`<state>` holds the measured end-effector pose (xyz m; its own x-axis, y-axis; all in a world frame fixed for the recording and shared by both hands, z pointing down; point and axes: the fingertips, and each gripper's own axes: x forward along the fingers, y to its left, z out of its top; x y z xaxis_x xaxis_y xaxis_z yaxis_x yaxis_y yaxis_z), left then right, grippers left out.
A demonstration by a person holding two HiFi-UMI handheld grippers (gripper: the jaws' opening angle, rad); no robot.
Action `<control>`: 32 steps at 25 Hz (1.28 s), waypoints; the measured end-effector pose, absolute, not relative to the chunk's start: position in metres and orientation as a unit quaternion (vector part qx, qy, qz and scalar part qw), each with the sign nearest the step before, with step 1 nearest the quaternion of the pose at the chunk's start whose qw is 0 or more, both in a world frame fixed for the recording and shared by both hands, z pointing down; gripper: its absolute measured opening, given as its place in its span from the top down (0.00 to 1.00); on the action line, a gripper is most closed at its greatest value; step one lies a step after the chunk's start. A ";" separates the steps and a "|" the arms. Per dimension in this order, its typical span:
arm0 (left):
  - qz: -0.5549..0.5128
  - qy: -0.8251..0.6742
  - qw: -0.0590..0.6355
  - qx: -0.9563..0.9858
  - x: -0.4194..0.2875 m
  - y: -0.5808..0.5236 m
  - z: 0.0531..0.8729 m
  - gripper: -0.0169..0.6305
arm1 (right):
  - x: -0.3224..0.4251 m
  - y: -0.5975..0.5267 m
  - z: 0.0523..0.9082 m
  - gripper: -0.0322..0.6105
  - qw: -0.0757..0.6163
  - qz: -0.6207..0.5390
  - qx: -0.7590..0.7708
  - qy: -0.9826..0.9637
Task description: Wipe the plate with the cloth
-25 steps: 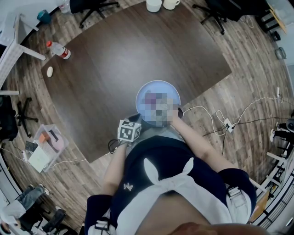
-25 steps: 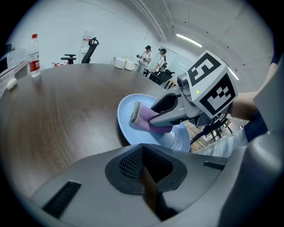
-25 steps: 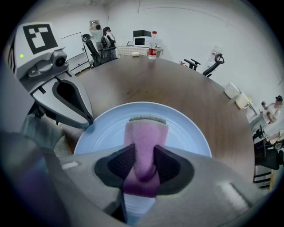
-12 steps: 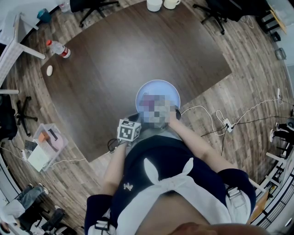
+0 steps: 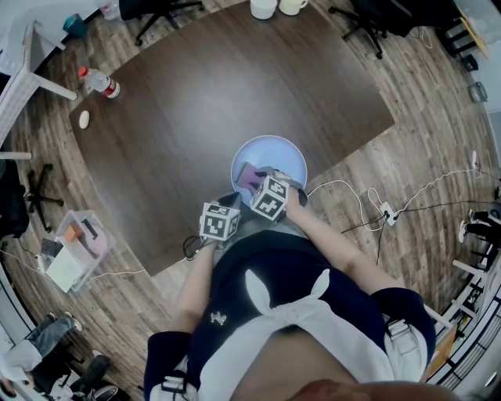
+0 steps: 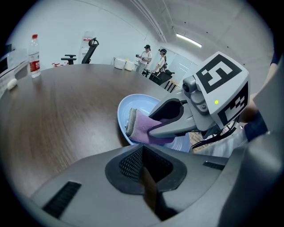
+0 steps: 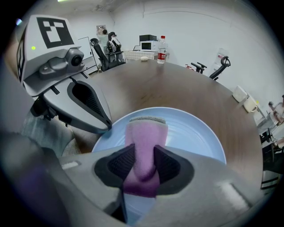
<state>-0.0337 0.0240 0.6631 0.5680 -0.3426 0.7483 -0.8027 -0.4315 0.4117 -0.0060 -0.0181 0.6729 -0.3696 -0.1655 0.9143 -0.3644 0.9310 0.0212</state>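
A light blue plate (image 5: 274, 153) sits on the dark wooden table (image 5: 196, 102), close to its near edge. A folded purple cloth (image 7: 145, 137) lies on the plate's near half, and my right gripper (image 7: 144, 163) is shut on the cloth's near end, pressing it onto the plate (image 7: 191, 133). In the head view the cloth (image 5: 247, 173) pokes out ahead of the right gripper (image 5: 255, 180). My left gripper (image 6: 143, 167) is shut on the plate's near left rim (image 6: 124, 126); the rim inside the jaws is hidden. From the right gripper view, the left gripper (image 7: 107, 126) meets that rim.
A water bottle (image 5: 100, 84) and a small white object (image 5: 84, 121) stand at the table's far left. Two white cups (image 5: 262, 8) sit at the far edge. Office chairs surround the table; cables (image 5: 368, 200) and a plastic box (image 5: 78, 251) lie on the floor.
The right hand has edged slightly left over the plate. The left gripper has stayed where it was.
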 end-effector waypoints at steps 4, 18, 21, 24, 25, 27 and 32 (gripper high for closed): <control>0.294 -0.361 0.393 0.793 -0.036 0.022 0.662 0.97 | -0.007 -0.017 0.673 0.74 0.539 0.092 0.156 -0.823; 0.294 -0.360 0.392 0.794 -0.031 0.023 0.663 0.97 | -0.001 0.001 0.675 0.74 0.542 0.097 0.136 -0.824; 0.295 -0.360 0.391 0.794 -0.031 0.023 0.663 0.97 | 0.000 0.003 0.675 0.74 0.544 0.095 0.131 -0.824; 0.297 -0.359 0.390 0.794 -0.031 0.023 0.662 0.97 | 0.002 0.004 0.674 0.74 0.546 0.088 0.124 -0.824; 0.297 -0.359 0.390 0.794 -0.032 0.023 0.662 0.97 | 0.002 0.005 0.674 0.74 0.547 0.086 0.121 -0.824; 0.297 -0.359 0.389 0.795 -0.032 0.022 0.663 0.97 | 0.004 0.007 0.675 0.74 0.550 0.082 0.115 -0.823; 0.298 -0.359 0.387 0.795 -0.033 0.024 0.662 0.97 | 0.008 0.009 0.675 0.74 0.552 0.077 0.110 -0.823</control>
<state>-0.0327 0.0235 0.6623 0.5647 -0.3390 0.7525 -0.8015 -0.4427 0.4021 0.0081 0.0095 0.6755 -0.3657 -0.0956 0.9258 -0.2661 0.9639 -0.0055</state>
